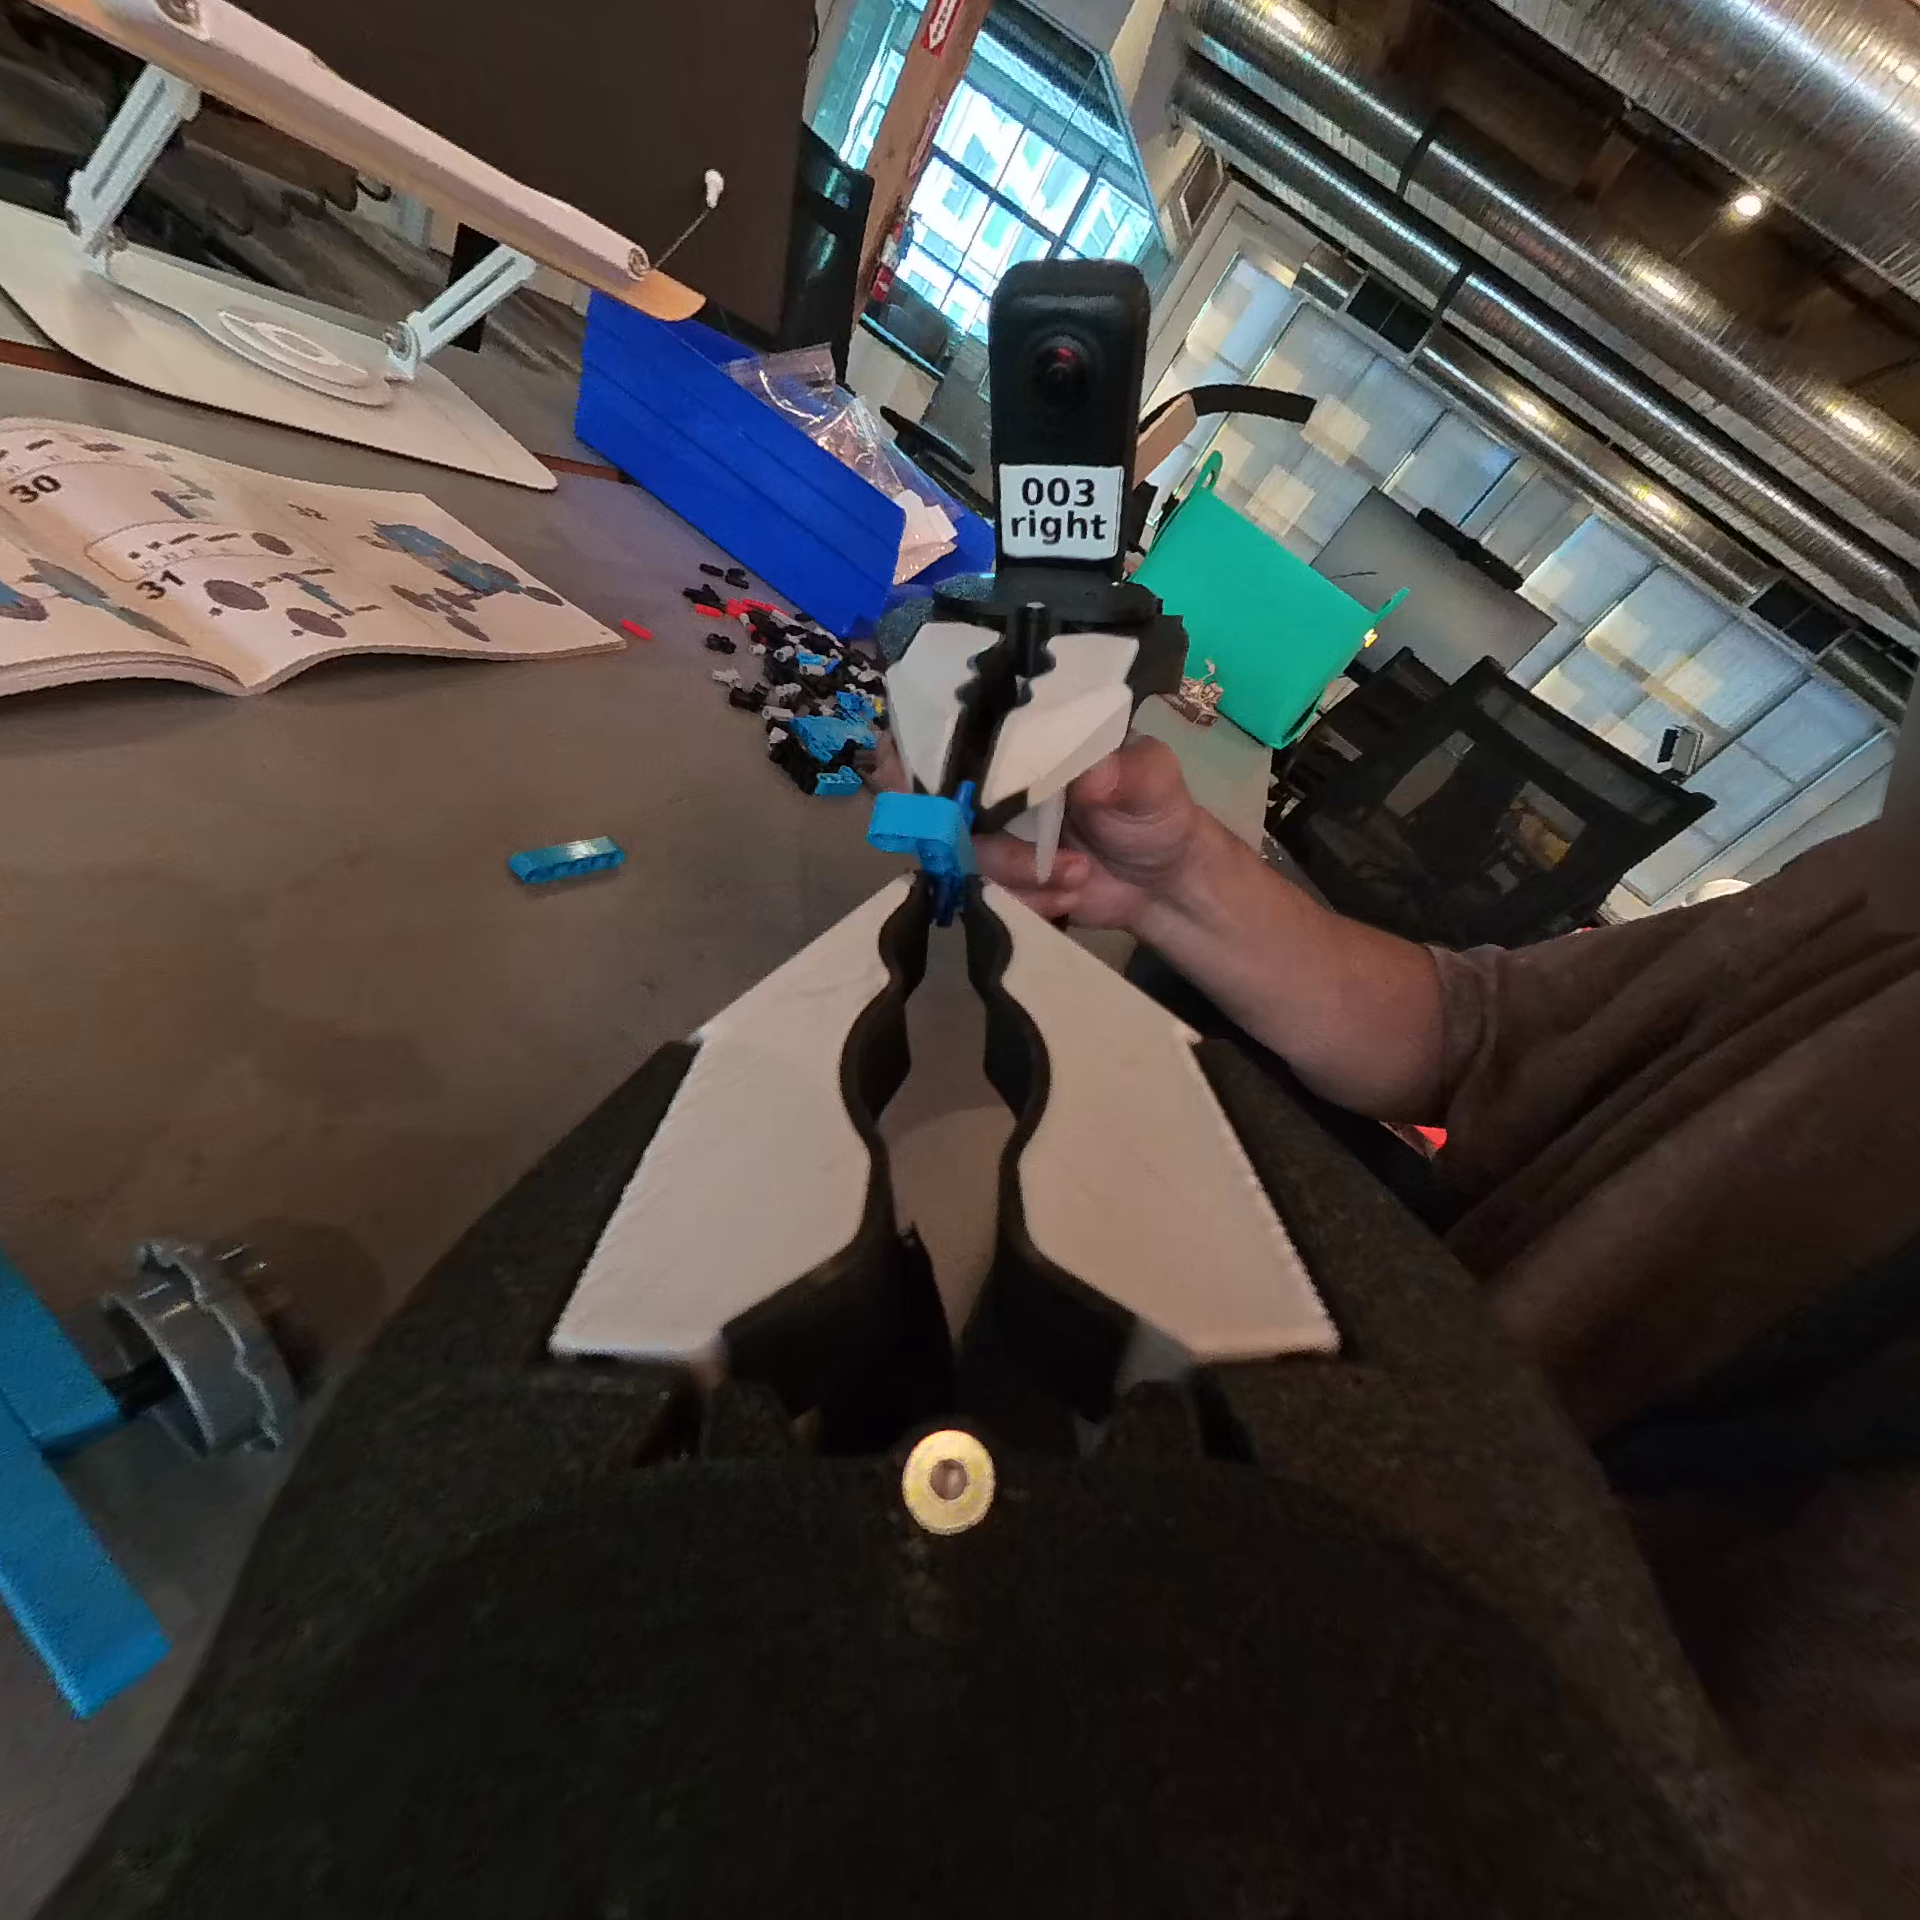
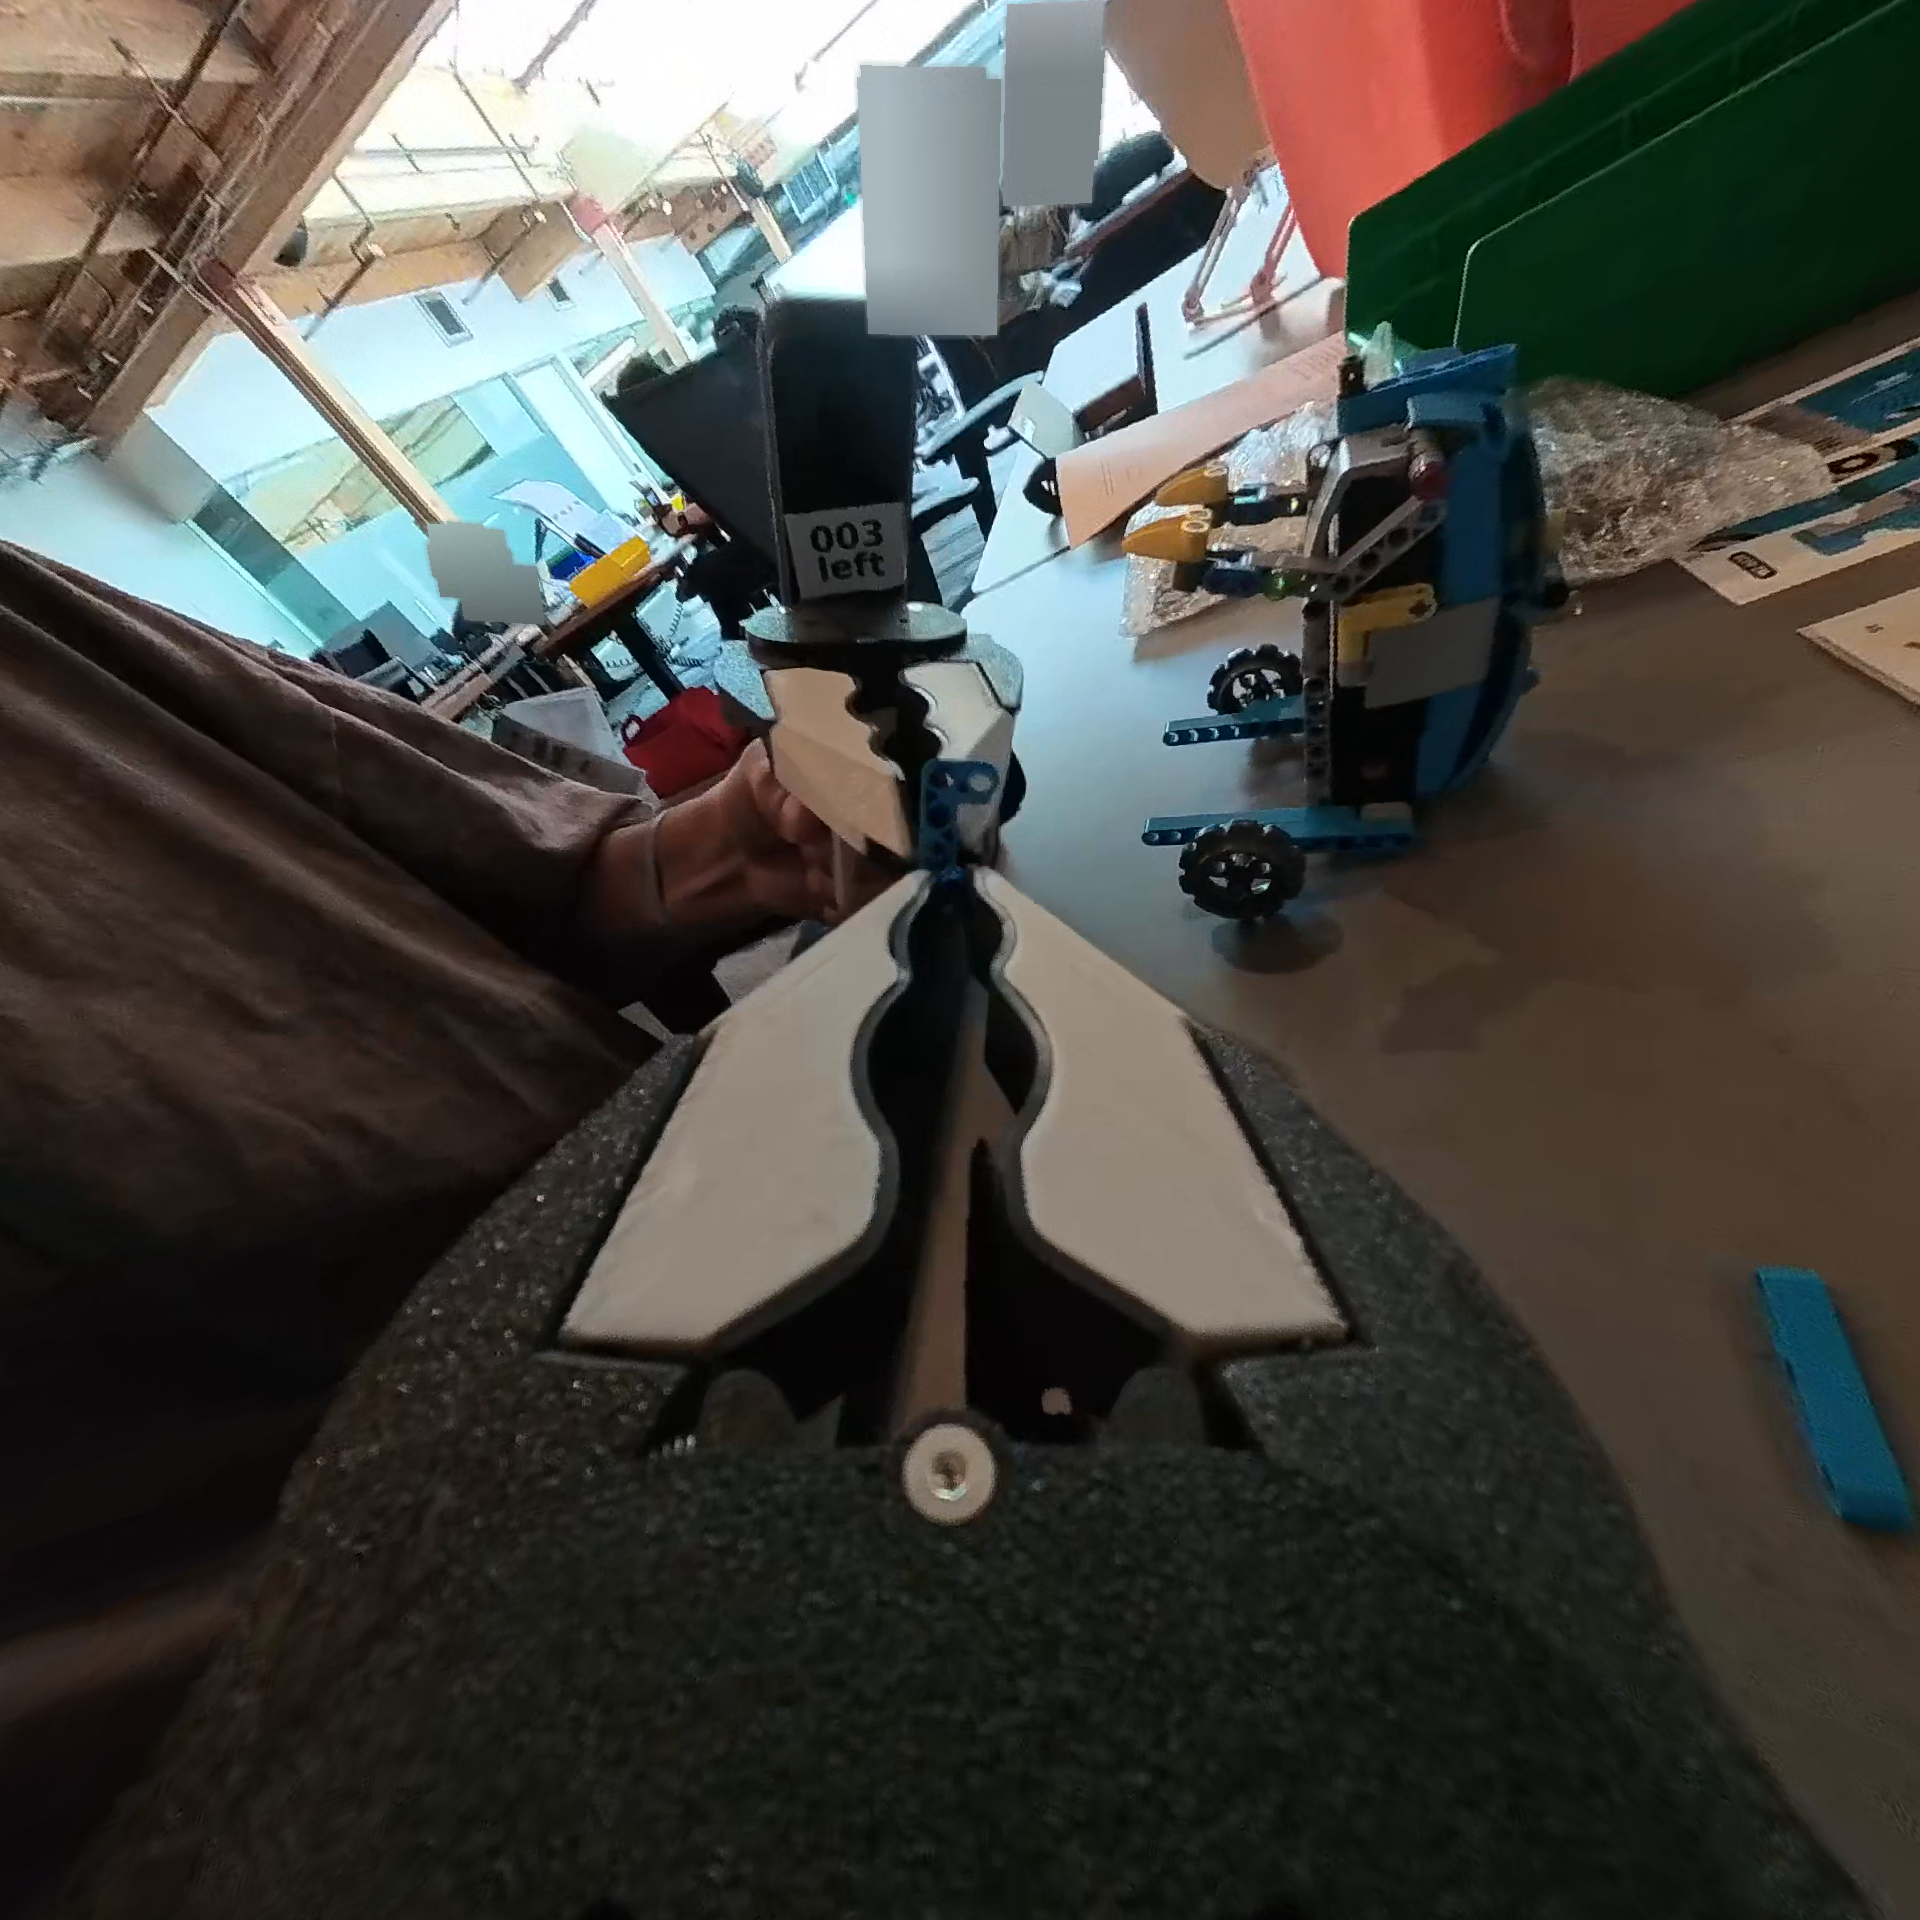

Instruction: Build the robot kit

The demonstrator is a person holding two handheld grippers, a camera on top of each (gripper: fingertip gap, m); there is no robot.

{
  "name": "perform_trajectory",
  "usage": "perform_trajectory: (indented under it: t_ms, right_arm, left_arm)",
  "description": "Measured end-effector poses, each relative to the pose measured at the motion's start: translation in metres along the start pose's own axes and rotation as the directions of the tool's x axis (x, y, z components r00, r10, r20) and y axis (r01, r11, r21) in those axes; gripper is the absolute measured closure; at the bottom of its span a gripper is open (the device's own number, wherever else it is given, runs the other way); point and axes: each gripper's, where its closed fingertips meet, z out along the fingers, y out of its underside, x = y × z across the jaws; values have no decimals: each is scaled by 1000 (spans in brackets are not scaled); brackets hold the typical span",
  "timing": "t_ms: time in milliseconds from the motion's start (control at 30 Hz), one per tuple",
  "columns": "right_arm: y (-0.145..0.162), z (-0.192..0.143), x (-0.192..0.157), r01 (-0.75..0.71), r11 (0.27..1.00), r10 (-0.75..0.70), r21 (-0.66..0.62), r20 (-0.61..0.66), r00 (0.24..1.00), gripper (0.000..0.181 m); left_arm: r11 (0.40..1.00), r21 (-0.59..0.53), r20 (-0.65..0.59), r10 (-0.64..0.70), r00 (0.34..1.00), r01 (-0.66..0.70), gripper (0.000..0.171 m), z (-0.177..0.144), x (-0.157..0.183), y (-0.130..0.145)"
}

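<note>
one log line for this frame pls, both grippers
left gripper: shut on blue piece | right gripper: shut on same piece, tip to tip | above table | loose beam on table

The left gripper has smooth matt white plastic fingers edged in black, seated in a rough, grainy black body low in the frame, with a shiny metal screw at its middle. The right gripper looks the same, its speckled body coarse like foam. Between the tips sits a small blue piece of glossy hard plastic. The table is smooth, matt grey-brown. At the left edge lies a paper booklet; beyond it a glossy blue plastic bin holds crinkled clear bags. A brown cloth sleeve fills the right.
</note>
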Motion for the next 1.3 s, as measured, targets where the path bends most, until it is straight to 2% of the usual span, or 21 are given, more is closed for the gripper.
perform_trajectory:
  t_ms: [167, 433, 600, 800, 1000, 1300]
  right_arm:
    - [2, 1, 0, -31, 999, 31, -5, 13, 999, 177]
    - [-5, 2, -3, -189, 979, 176, 82, 147, 973, 176]
    - [-7, 5, -7, -229, 969, 209, 94, 186, 960, 177]
    - [-3, 4, -7, -165, 985, 156, 58, 145, 977, 176]
    - [6, 5, -9, -42, 999, 44, -23, 78, 996, 176]
    - [11, 4, -17, 25, 997, -18, -77, 90, 996, 177]
  left_arm:
    - [1000, -17, -1, -12, 1000, 12, 166, 0, -1, 2]
    - [997, 18, -54, -73, 996, 74, 165, 0, 4, -2]
    - [996, 21, -58, -80, 995, 81, 164, 5, 7, -1]
    - [999, 1, -60, -41, 997, 41, 165, 2, 8, 0]
    - [998, -53, -72, 12, 997, -15, 165, 5, 14, 9]
    - [996, -84, -103, 0, 995, -9, 165, 2, 16, 15]
